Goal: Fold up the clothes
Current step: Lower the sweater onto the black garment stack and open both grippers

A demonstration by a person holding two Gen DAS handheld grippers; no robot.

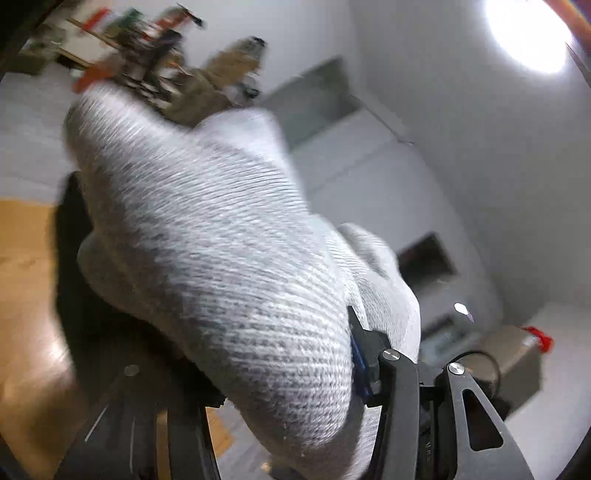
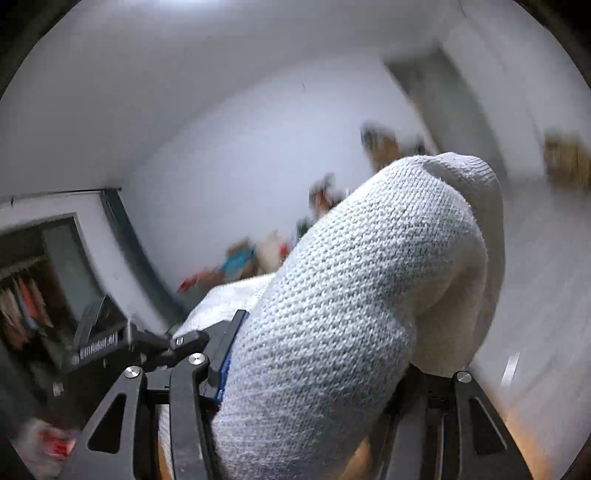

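A wooden floor (image 1: 26,280) shows at nine o'clock in the left wrist view, bare and glossy where it can be seen. In the right wrist view a strip of the same orange-brown wood (image 2: 524,439) shows at five o'clock; nothing resting on it can be made out.

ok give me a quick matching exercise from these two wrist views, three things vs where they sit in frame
Things:
1. white knit cloth
2. ceiling light
3. open wardrobe with hanging clothes

Places:
A. left edge of the right wrist view
B. bunched between the fingers in both views
C. top right corner of the left wrist view

Pairs: 1-B, 2-C, 3-A
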